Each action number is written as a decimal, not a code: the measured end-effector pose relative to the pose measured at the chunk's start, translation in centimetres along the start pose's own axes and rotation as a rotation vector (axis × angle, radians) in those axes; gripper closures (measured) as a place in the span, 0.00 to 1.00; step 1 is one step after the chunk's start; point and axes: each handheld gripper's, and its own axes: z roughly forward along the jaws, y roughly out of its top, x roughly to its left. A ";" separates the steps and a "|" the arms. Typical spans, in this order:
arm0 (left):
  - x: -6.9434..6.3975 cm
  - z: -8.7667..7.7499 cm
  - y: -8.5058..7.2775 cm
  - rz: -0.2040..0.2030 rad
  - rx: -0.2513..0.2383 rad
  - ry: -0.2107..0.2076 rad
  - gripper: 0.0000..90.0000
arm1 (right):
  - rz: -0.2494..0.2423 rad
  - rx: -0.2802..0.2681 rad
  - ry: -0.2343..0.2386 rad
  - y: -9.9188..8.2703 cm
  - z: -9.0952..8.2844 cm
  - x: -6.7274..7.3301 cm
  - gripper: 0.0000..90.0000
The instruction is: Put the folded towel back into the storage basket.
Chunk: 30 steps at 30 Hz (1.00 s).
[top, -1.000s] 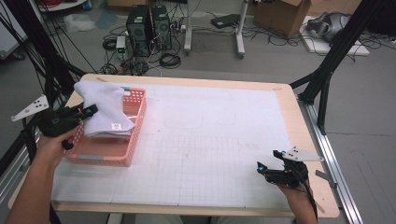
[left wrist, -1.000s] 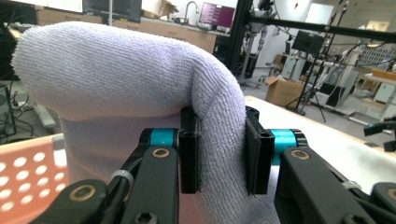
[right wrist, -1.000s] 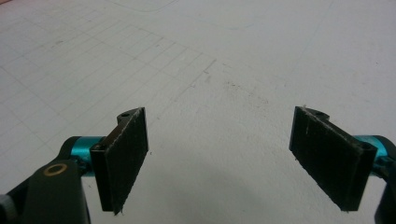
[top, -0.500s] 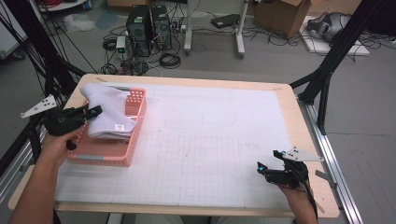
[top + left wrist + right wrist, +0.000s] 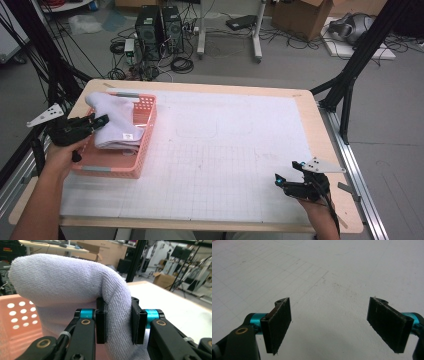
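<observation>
- The left gripper (image 5: 100, 120), at about 9 o'clock on the table (image 5: 240, 150), pinches a fold of the pale lilac towel (image 5: 115, 122) between its 2 jaws.
- The towel lies bunched in the pink basket (image 5: 135, 167), draped over its far rim.
- The right gripper (image 5: 287, 175), at about 4 o'clock, holds its jaws wide apart with nothing between them, above the white gridded mat (image 5: 337, 277).

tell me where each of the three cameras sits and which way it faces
High view: above the person's side, looking down the table; forearms, both hand-held grippers.
Left gripper view: rides the left hand-held gripper, jaws clamping the white towel.
Right gripper view: right hand-held gripper, open over the mat.
Shared: towel and pink basket.
</observation>
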 end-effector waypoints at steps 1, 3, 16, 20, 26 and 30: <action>0.0 0.0 0.0 0.000 0.000 0.000 0.79 | 0.003 0.002 0.002 0.0 0.0 0.0 0.20; -0.1 0.3 -0.1 0.020 0.032 0.008 0.79 | 0.001 0.001 0.000 0.0 0.0 0.0 0.20; 0.4 0.6 -0.3 -0.093 0.137 0.103 0.66 | 0.003 0.002 0.002 0.0 0.0 0.0 0.20; 0.6 0.1 0.0 -0.152 0.126 0.168 0.47 | -0.004 0.004 0.003 0.0 0.1 0.0 0.21; 0.2 -1.0 1.5 -0.150 0.035 0.245 0.39 | -0.002 0.005 0.003 0.0 0.1 0.0 0.21; -0.4 -1.3 2.8 -0.133 0.007 0.252 0.38 | -0.002 0.005 0.005 0.0 0.2 0.0 0.20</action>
